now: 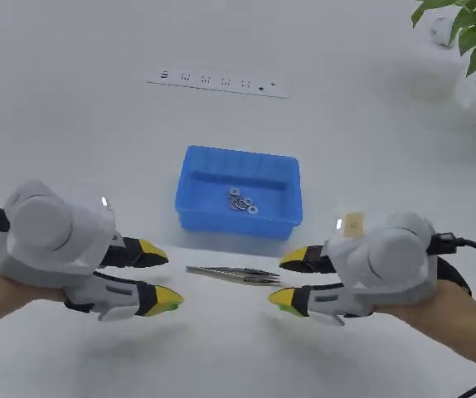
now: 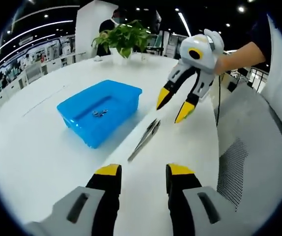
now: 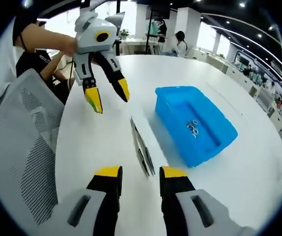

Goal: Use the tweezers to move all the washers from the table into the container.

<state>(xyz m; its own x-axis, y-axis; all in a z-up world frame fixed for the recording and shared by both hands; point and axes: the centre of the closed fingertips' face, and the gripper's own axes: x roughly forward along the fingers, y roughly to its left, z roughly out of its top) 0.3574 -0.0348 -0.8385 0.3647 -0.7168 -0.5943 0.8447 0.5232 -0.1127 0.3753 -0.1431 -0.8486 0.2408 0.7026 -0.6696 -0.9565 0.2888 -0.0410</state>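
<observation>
1. Left tongs hover over the white bench on the person's side of the blue container. Their yellow-tipped jaws stand moderately apart with nothing between them.
2. Right tongs hover on the same near side of the container, facing the left pair. Their jaws are likewise parted and hold nothing.
3. Tweezers lie flat on the bench just in front of the container's near wall, between the two pairs of tongs and touched by neither.
4. Washers lie in a small cluster on the container's floor, near its middle.
5. A white power strip lies on the bench well beyond the container's far side.
6. Green plant leaves show beyond the container, off to its right.
7. A grey mesh chair back stands off the bench edge, on the person's side of the container.
</observation>
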